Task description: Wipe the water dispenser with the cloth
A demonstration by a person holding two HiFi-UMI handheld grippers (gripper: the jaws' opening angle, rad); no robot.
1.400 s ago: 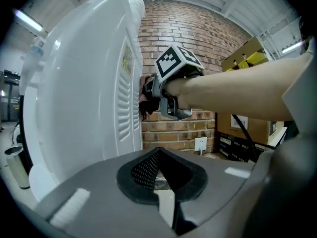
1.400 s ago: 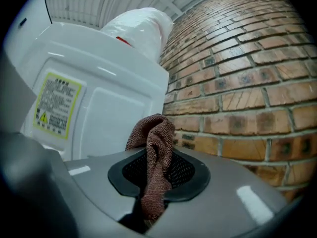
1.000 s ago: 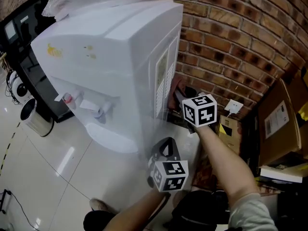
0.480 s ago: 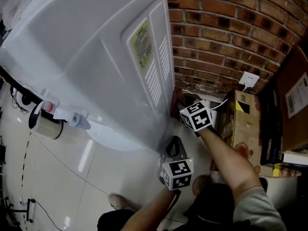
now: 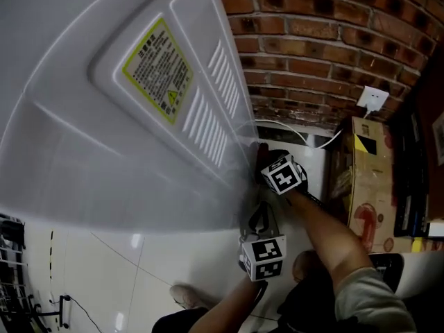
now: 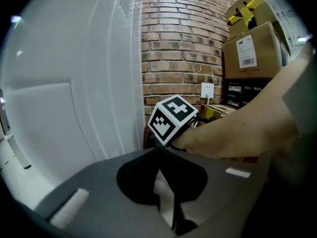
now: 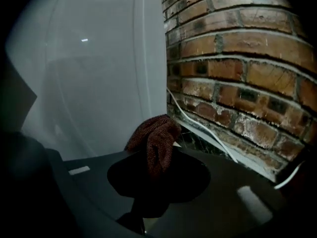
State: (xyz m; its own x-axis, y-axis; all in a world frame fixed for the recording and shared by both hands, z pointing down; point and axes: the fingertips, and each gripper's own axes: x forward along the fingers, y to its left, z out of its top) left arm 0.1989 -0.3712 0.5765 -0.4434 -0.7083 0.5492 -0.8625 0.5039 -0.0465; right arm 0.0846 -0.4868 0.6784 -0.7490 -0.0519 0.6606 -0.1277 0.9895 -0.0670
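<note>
Right tool (image 7: 151,170) grips the cloth (image 7: 154,135) beside the dispenser (image 7: 99,73); left tool (image 6: 161,182), at its six o'clock, is closed, empty.

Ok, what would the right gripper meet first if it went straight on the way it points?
Likely the water dispenser's side panel, near its edge by the brick wall; depth is unclear.

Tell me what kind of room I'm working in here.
Probably a storeroom or utility corner: a bare brick wall, stacked cardboard boxes and a white water dispenser on a tiled floor.
</note>
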